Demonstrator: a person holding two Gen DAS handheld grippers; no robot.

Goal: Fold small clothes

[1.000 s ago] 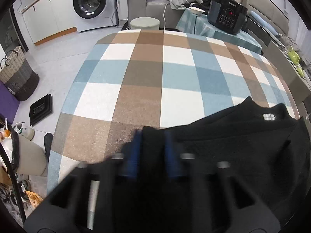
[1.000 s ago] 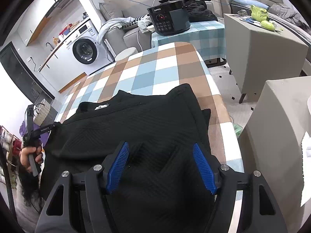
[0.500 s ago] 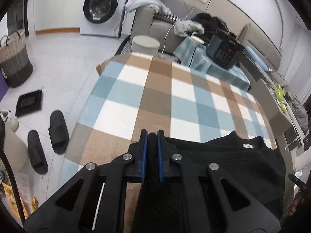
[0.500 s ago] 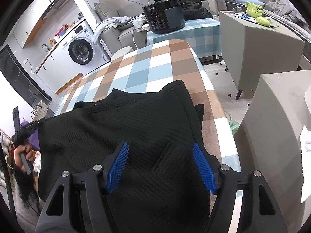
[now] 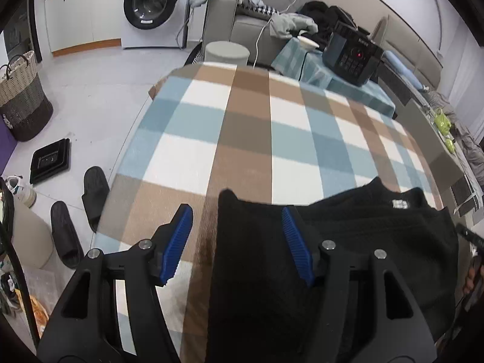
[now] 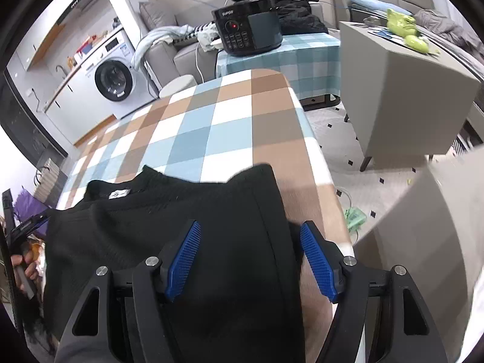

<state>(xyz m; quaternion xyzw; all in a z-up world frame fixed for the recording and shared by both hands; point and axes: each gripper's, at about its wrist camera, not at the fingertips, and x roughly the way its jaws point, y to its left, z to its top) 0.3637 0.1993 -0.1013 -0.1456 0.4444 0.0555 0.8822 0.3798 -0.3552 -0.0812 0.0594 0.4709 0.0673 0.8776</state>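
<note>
A black knit sweater (image 5: 348,242) lies on the near end of a checked tablecloth (image 5: 257,127), its collar with a white label (image 5: 399,203) facing away. My left gripper (image 5: 237,242) is open and empty, hovering over the sweater's left folded edge. In the right wrist view the sweater (image 6: 151,236) lies partly folded on the cloth (image 6: 217,127). My right gripper (image 6: 251,257) is open and empty above the sweater's right edge. The left gripper also shows in the right wrist view (image 6: 21,236), at the far left.
A black cooker (image 5: 351,53) stands on a side table beyond the checked table. A washing machine (image 5: 149,6), a basket (image 5: 21,96) and slippers (image 5: 78,211) lie to the left. A grey cabinet (image 6: 402,90) stands right of the table.
My left gripper, shut on the sweater's edge half a second ago, has opened and let the fabric drop. The right gripper stayed open and shifted right over the sweater's edge.
</note>
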